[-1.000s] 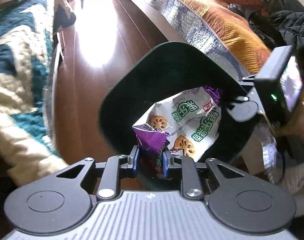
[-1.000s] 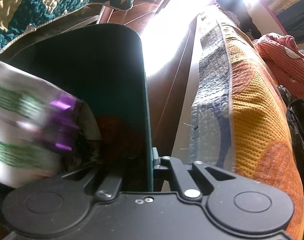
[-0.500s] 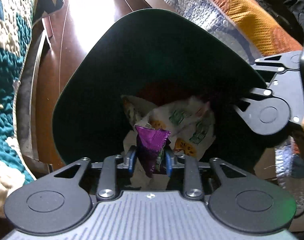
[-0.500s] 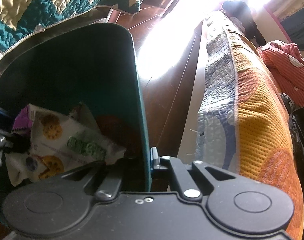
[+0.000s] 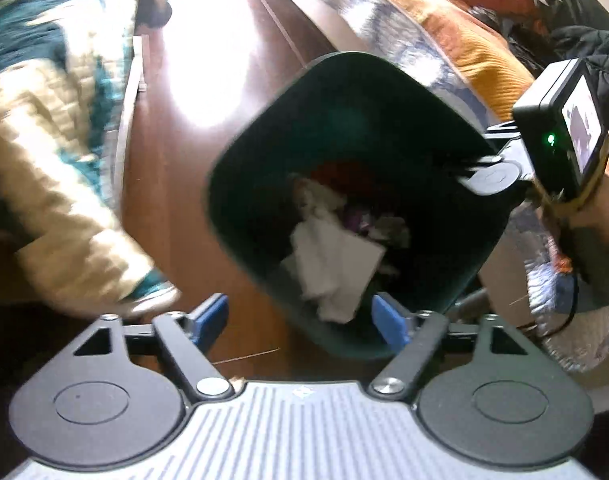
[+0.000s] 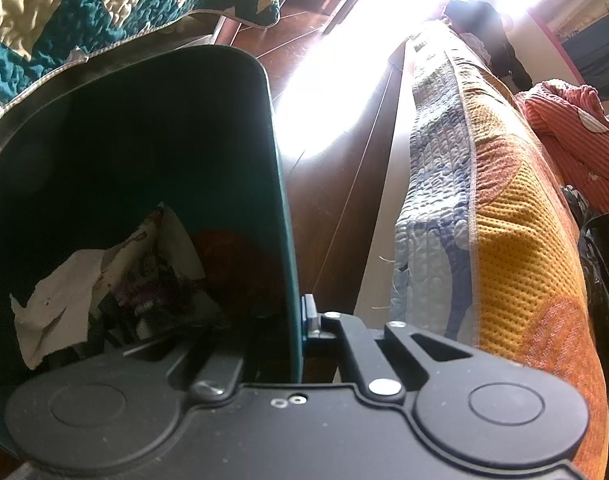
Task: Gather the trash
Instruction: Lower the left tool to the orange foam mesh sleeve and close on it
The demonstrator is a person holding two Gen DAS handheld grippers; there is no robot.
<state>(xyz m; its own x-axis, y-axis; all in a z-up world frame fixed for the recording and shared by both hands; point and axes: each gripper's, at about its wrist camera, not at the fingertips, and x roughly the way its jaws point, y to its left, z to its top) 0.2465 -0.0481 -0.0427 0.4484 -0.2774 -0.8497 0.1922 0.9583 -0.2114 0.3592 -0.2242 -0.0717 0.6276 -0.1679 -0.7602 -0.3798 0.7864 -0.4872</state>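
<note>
A dark green trash bin (image 5: 264, 184) stands on the wooden floor, seen from above in the left wrist view. Inside lie a white snack wrapper (image 5: 332, 268), purple scraps and something red. My left gripper (image 5: 300, 322) is open and empty above the bin's near edge, its blue pads (image 5: 388, 324) spread wide. My right gripper (image 6: 292, 320) is shut on the bin's side wall (image 6: 280, 216), one finger inside and one outside. It shows in the left wrist view (image 5: 492, 172) at the bin's right rim. The wrapper (image 6: 64, 296) also shows in the right wrist view.
A teal and cream quilt (image 5: 44, 120) hangs at the left. A bed with an orange and blue quilted cover (image 6: 504, 240) runs along the right. Dark clothes (image 5: 584, 48) lie on it. Sunlit wooden floor (image 5: 208, 72) stretches beyond the bin.
My left gripper has opened and let go of the purple-edged snack wrapper, which now lies in the bin. The left gripper has pulled up and back. The right gripper keeps its hold.
</note>
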